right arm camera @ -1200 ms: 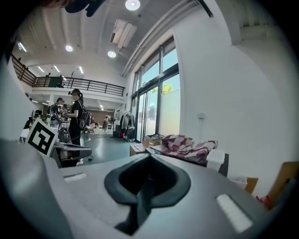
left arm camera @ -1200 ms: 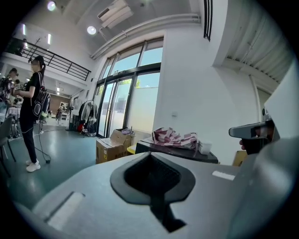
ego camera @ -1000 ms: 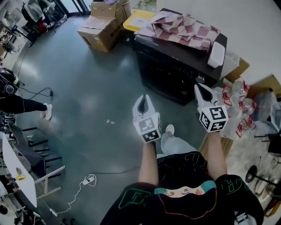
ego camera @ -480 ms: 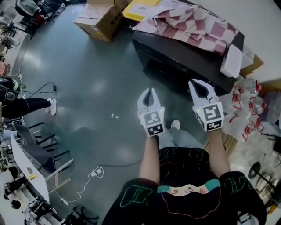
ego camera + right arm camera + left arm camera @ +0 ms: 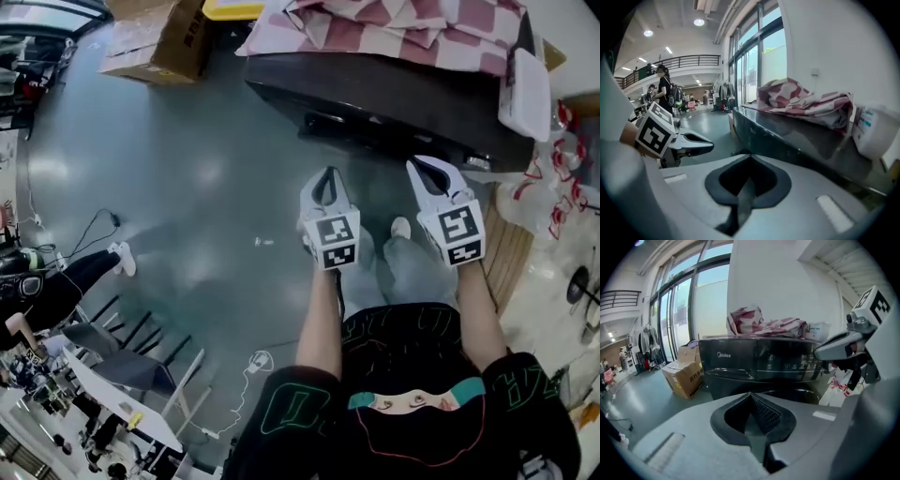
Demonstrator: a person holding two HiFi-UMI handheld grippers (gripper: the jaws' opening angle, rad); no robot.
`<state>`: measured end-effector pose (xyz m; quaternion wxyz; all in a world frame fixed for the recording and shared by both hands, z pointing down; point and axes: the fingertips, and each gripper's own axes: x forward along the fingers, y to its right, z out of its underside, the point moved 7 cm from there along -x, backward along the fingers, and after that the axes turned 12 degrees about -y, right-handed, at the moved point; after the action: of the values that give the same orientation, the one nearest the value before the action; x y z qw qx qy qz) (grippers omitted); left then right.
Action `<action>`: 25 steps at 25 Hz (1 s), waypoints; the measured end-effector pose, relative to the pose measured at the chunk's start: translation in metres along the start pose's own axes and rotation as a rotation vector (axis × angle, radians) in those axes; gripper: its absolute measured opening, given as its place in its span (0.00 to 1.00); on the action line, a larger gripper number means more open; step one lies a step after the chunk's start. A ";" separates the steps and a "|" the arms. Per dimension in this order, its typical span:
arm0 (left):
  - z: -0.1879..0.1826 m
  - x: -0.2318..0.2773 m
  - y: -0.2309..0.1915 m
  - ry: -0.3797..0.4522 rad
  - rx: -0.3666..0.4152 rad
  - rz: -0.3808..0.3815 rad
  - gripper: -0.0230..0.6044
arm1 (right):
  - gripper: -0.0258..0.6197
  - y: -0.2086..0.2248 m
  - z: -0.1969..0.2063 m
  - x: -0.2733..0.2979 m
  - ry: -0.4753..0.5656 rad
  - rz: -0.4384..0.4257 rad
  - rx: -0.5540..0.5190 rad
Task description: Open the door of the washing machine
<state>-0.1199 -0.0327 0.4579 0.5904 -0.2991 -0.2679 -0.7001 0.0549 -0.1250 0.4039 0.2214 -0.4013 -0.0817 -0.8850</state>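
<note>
My left hand-held gripper (image 5: 326, 176) and right hand-held gripper (image 5: 427, 167) were both closed and empty, near the washer (image 5: 375, 94) just ahead, so I judged they might bump its closed door (image 5: 806, 393) rather than hook it.

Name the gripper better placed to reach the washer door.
Left, likely: the left gripper faces the washer front squarely, the door rim just beyond its shut jaws. The right gripper sees that front only at a slant.

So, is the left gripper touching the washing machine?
Apart. In the left gripper view, the washing machine stands well beyond the left gripper, whose jaws are shut.
</note>
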 end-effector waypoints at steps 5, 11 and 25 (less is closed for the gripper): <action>0.009 0.048 -0.028 -0.060 0.054 0.056 0.06 | 0.04 -0.012 0.001 0.037 -0.102 0.017 -0.016; 0.022 0.100 -0.054 -0.156 0.139 0.075 0.06 | 0.14 -0.015 0.005 0.069 -0.208 0.024 -0.036; 0.031 0.176 -0.073 -0.263 0.696 0.153 0.31 | 0.32 -0.018 0.015 0.114 -0.392 0.131 -0.259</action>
<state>-0.2104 -0.1159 0.6069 0.6680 -0.1869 -0.5400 -0.4767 -0.0095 -0.1413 0.5000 0.2049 -0.5950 0.0172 -0.7770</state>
